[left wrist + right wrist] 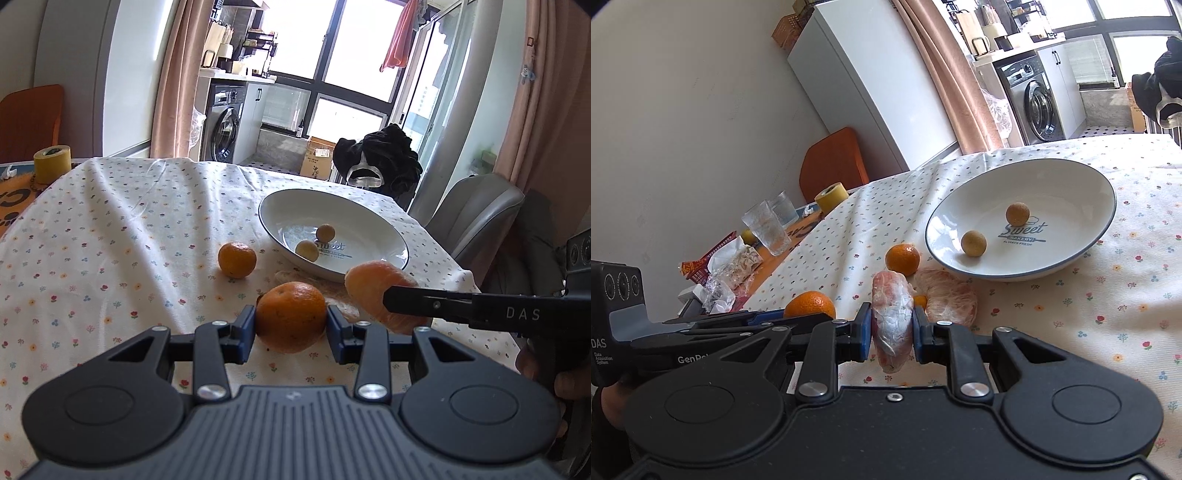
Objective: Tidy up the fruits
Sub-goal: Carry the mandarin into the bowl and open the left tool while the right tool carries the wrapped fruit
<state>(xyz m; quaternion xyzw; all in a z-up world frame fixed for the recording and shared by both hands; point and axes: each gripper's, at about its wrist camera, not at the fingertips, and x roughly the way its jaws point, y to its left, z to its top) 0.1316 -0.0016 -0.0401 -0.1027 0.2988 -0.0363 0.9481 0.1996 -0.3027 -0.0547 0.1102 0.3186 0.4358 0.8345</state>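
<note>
My left gripper (291, 320) is shut on an orange mandarin (291, 314) just above the flowered tablecloth. My right gripper (890, 328) is shut on a peeled pink grapefruit segment (892, 314); it shows in the left wrist view too (373, 291), to the right of the mandarin. A second mandarin (236, 259) lies loose on the cloth left of a white plate (280, 206) that holds two small tan round fruits (325, 232) (307, 250). Another peeled segment (947, 297) lies beside the plate (1082, 181), with a small orange piece (921, 301) next to it.
A yellow tape roll (51, 162), two glasses (766, 229) and wrappers (731, 266) sit at the table's left end. A grey chair (476, 214) stands beyond the right edge, with an orange chair (833, 158) at the far left.
</note>
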